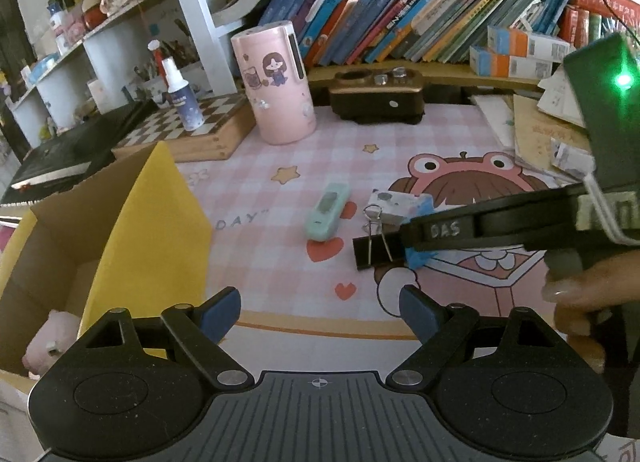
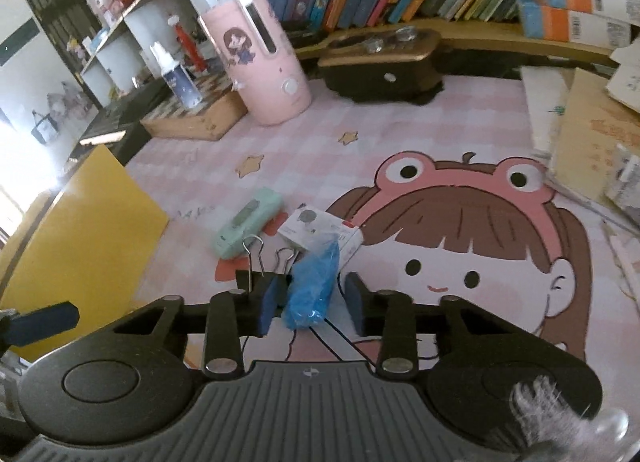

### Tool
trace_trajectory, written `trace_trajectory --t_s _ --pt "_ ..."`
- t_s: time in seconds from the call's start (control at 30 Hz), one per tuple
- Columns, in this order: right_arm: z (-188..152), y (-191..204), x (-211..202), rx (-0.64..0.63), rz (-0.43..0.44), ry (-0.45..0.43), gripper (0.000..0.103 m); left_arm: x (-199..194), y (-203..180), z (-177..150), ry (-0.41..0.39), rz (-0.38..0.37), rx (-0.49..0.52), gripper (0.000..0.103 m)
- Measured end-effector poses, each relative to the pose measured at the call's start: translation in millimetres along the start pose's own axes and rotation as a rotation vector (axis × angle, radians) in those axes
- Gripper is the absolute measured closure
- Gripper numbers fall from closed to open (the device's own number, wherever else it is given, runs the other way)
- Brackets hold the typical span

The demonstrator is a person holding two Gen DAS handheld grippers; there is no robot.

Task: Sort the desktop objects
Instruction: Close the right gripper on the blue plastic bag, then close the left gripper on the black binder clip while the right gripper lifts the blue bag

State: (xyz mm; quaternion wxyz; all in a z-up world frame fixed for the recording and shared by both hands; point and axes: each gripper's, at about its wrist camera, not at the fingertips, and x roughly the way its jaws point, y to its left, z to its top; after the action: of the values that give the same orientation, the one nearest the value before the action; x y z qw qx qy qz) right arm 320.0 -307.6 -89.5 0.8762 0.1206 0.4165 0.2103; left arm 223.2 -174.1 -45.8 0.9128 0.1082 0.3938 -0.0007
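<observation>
Left wrist view: left tool (image 1: 320, 312) spread wide, holding nothing, hovering above the pink checked tabletop (image 1: 280, 150). Cardboard box (image 1: 108, 222) with yellow flaps open at the left, something pink and soft lying inside. Out on the tabletop: mint green case (image 1: 326, 214), small white packet (image 1: 400, 202) just beside it, black binder clip (image 1: 376, 252) nearer the camera. Right tool (image 1: 406, 248) reaching in from the right, tips low at the clip's end, a scrap of blue showing beneath them.

Right wrist view: right tool (image 2: 312, 300) partly spread, blue pads on either side of a crumpled blue plastic wrapper (image 2: 312, 290), one pad close against it, the other apart with a visible gap; not yet pinched. Binder clip (image 2: 260, 276) touching or just behind the near pad, wire handles upright. Mint case (image 2: 248, 228) and white packet (image 2: 320, 230) just beyond.

Step in hand, most likely: picking up the blue wrapper for sorting into the box. Next move calls for narrowing onto the wrapper alone, keeping the clip out of the pinch, then lifting and carrying leftward over the open box. Risk: thin plastic slipping, or the clip dragging along.
</observation>
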Motion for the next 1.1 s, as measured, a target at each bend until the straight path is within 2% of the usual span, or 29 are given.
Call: trace_trajectory --t_s 0.1,0.2,0.4,0.53,0.87,1.1 --pt "0.1 -3.6 -0.5 0.006 0.015 0.000 0.081 4.9 -2.4 3.1 0.001 -0.010 0.005 0.015" --pt "0.4 -10.9 -19.5 0.015 0.018 -0.062 0.081 11.1 -5.3 7.7 0.003 -0.023 0.003 0.015" --pt "-1.0 -32.0 -56.3 0.055 -0.094 -0.137 0.082 30.7 -9.5 15.9 0.031 -0.038 -0.049 0.020" --pt "-6.5 -40.4 -66.6 0.071 -0.119 -0.154 0.082 46.3 -11.5 20.0 0.063 -0.052 -0.086 0.025" --pt "-11.8 -42.7 -67.3 0.059 -0.108 -0.135 0.082 77.0 -26.6 32.3 0.089 -0.083 -0.074 0.032" --pt "-15.7 -45.7 -65.3 0.082 -0.094 -0.110 0.082 91.6 -25.8 34.0 0.116 -0.097 -0.095 0.047"
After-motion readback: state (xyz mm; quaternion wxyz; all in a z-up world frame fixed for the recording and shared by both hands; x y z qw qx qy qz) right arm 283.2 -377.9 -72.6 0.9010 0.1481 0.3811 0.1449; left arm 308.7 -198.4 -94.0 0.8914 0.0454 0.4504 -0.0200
